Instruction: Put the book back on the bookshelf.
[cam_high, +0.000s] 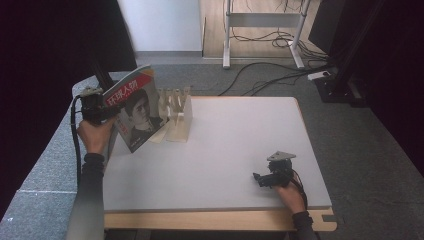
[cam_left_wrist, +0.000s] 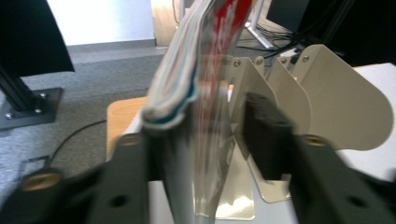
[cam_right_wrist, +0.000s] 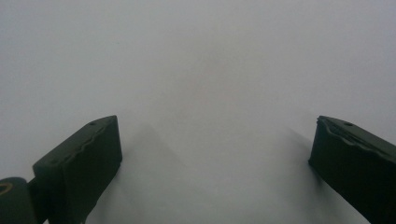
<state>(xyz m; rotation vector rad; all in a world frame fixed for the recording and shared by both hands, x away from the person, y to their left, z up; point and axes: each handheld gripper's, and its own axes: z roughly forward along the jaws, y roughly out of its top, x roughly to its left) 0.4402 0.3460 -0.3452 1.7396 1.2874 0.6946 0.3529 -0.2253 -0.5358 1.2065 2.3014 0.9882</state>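
A grey carpeted floor strewn with black cables (cam_high: 280, 75) and a white-legged frame (cam_high: 262, 30) fills the top of the high view, behind a white bench (cam_high: 235, 150) with a pale wooden front edge. At the upper left of that view, a person's left hand (cam_high: 94, 135) holds the left tool (cam_high: 116, 114) against the edge of a magazine (cam_high: 137, 107), whose red-banded cover with a portrait stands tilted on the bench's far left corner, leaning toward a cream metal file rack (cam_high: 177, 117) just beside it on the right. In the left gripper view the magazine (cam_left_wrist: 196, 93) rises between the two black jaws, its stacked page edges toward the camera; the jaws stand parted, with a clear gap between the right-hand one and the glossy cover, so the tool is released rather than clamped, while the left-hand jaw sits close against the pages and whether it touches them cannot be told. The rack's (cam_left_wrist: 327, 93) rounded dividers stand just behind, at the right of that frame. At the lower right of the high view, the right hand (cam_high: 292, 197) rests the right tool (cam_high: 260, 179) low over bare bench, well apart from the magazine; in the right gripper view its jaws stand spread wide, released, over the plain white surface (cam_right_wrist: 210, 70).
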